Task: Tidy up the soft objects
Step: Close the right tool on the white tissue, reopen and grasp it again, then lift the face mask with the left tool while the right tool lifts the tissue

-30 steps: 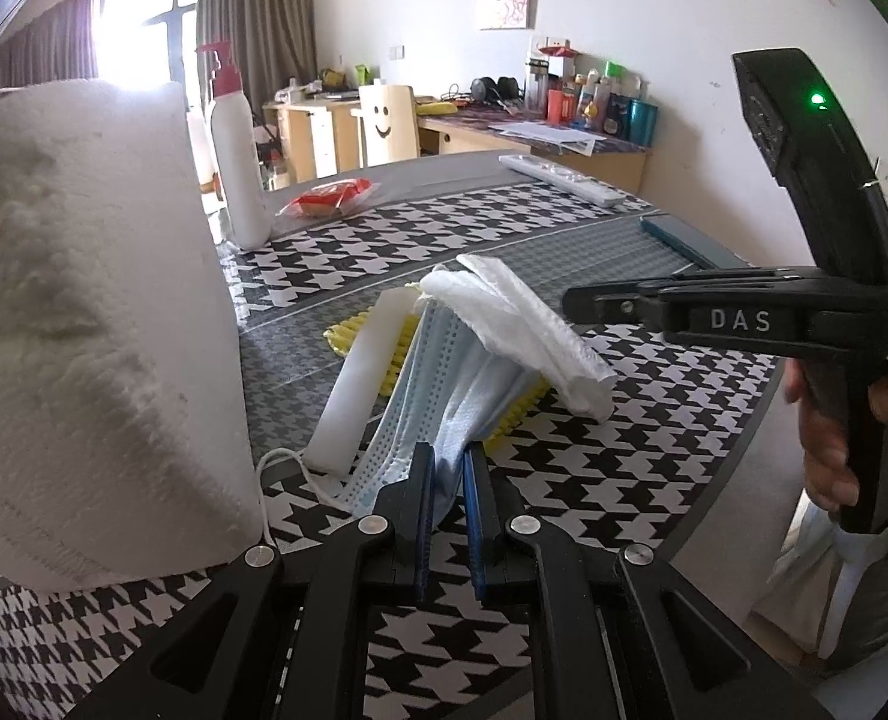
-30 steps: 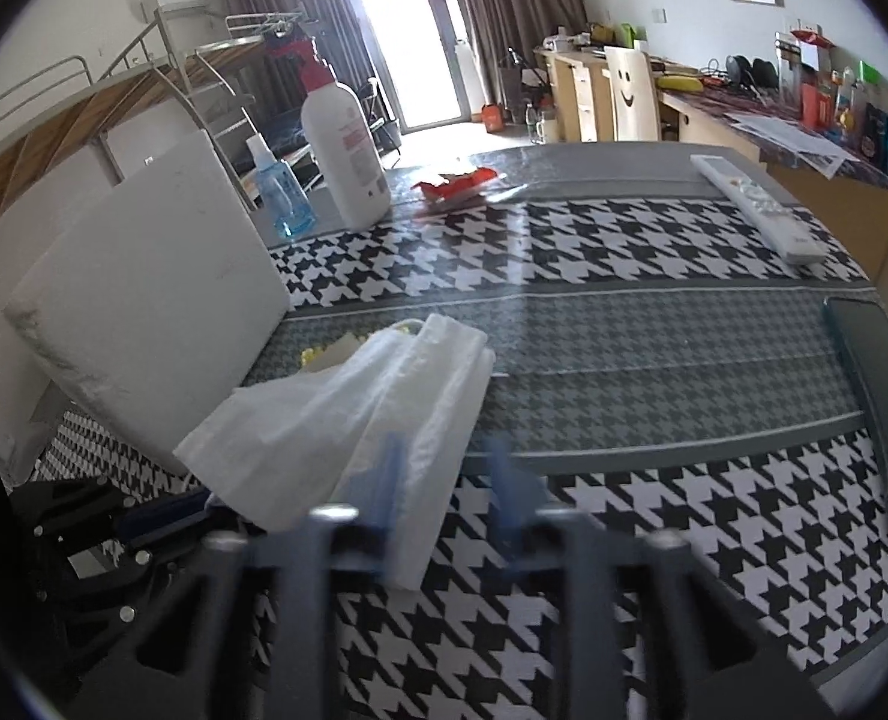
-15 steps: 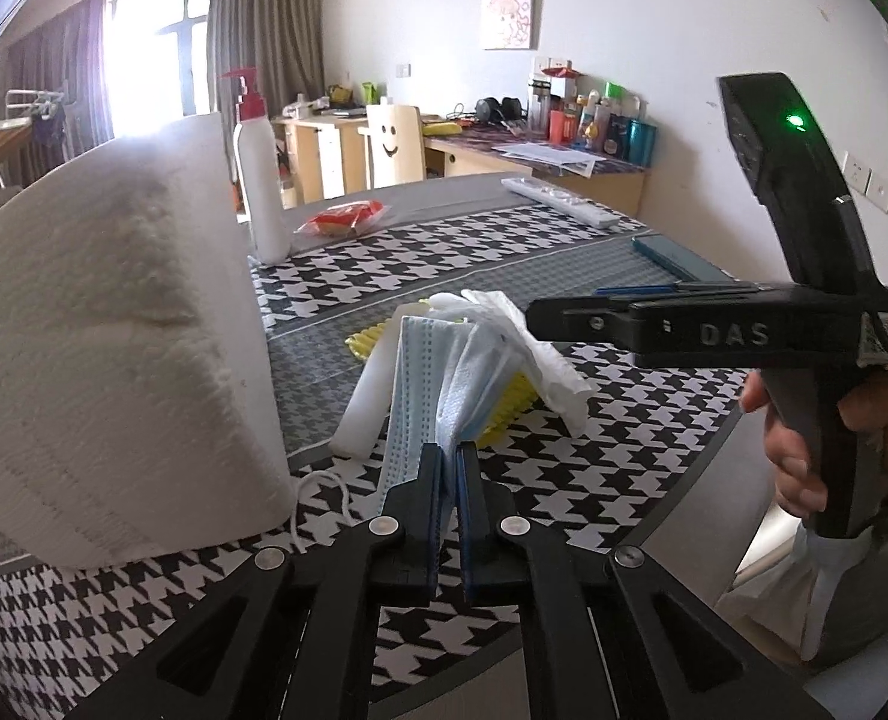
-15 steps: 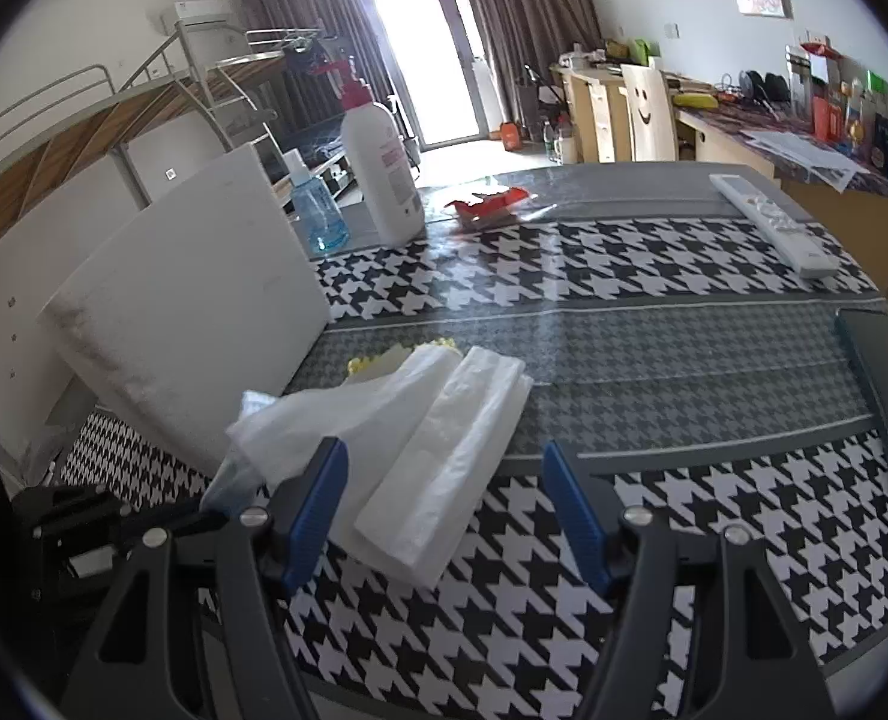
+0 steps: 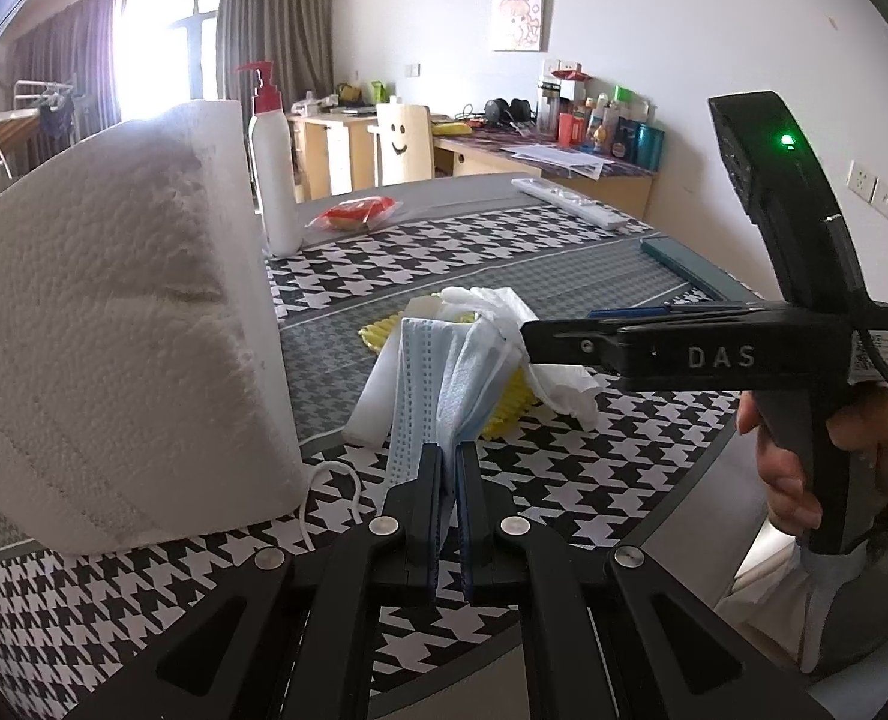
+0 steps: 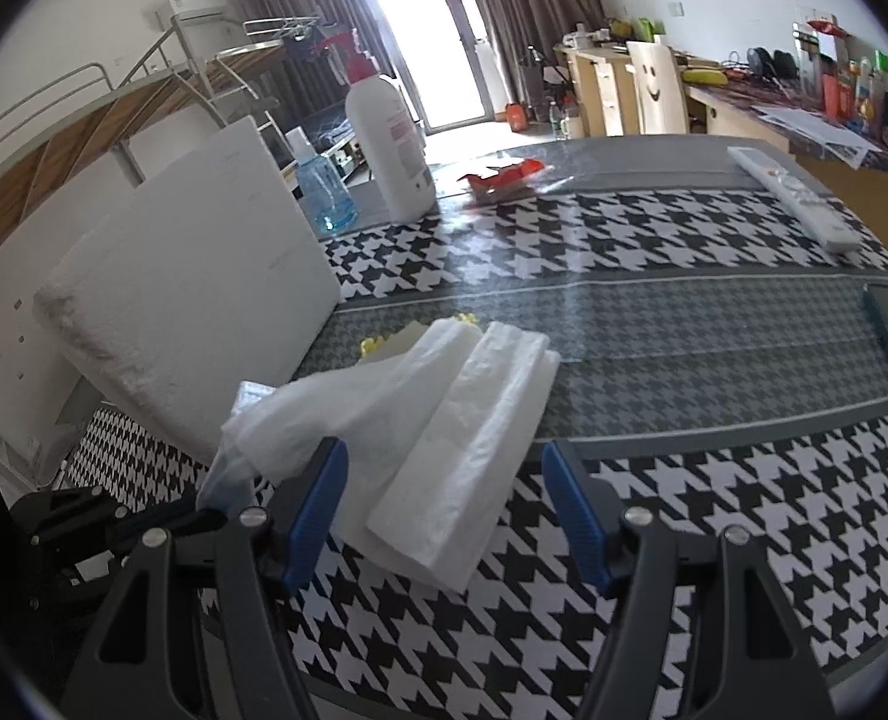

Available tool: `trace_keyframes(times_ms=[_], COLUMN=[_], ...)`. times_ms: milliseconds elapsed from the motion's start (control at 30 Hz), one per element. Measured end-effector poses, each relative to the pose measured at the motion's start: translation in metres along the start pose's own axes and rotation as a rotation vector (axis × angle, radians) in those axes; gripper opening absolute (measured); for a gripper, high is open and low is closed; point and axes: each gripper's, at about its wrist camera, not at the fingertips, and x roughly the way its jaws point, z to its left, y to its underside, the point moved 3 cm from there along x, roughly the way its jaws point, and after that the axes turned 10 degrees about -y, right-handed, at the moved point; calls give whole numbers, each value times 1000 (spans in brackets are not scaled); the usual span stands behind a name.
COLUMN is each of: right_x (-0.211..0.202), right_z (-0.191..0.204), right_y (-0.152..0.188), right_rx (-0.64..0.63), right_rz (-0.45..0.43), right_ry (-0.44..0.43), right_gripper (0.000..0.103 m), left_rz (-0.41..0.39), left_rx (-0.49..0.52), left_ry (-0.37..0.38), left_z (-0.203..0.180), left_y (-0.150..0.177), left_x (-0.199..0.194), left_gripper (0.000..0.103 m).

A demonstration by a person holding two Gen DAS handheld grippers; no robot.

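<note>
Houndstooth bench (image 6: 714,516) carries the pile: blue face mask (image 5: 420,384) under white tissue (image 6: 474,420), beside a foam block (image 5: 114,324). Left claw (image 5: 449,480) is clenched on the mask's near edge. Right claw (image 6: 444,510), jaws spread wide, grips nothing and straddles the tissue. Advice: pin the tissue before drawing the mask free.

A light-blue pleated face mask (image 5: 420,384) lies folded lengthwise with its near end raised off the worktop (image 6: 684,324), a crumpled white tissue (image 6: 348,408) draped over it, a folded white towel (image 6: 474,438) just right, yellow ridged sponge (image 5: 504,402) underneath.
</note>
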Motion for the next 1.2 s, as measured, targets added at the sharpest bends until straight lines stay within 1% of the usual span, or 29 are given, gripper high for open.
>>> trace_keyframes(times_ms=[200,300,367,400,467,533,567,633,667,700,800,1200], right_x=[9,15,19,20,22,22,23,22,20,18,9,-43], right_z=[1,0,0,-1,-1,-2,-2,-2,-2,-2,-4,6], right_y=[1,2,3,3,4,5,6,6,6,5,4,-7], right_rx=[0,1,1,3,1,-12,-16,-26,-32,-35,-36,-62], right_rz=[24,47,59,65,69,72,72,69,65,61,40,-82], right_ry=[-17,-34,-27,-28,-18,-3,-1,4,11,14,23,34], right_gripper=[71,56,52,44,40,28,26,18,16,12,9,9], left_rz=[9,12,14,15,15,17,17,17,18,19,15,-43], left_rx=[-7,-5,-5,-6,-7,-6,-6,-7,-7,-8,-6,2], left_ry=[-3,-1,-1,0,1,0,0,0,-2,-3,-4,-12], left_z=[1,1,0,0,1,2,2,3,3,3,3,3], left_y=[1,1,1,1,1,1,1,2,2,2,1,-7], left_x=[2,4,6,7,7,8,9,8,9,9,9,-12], left_gripper=[5,5,5,5,5,5,5,5,5,5,5,5])
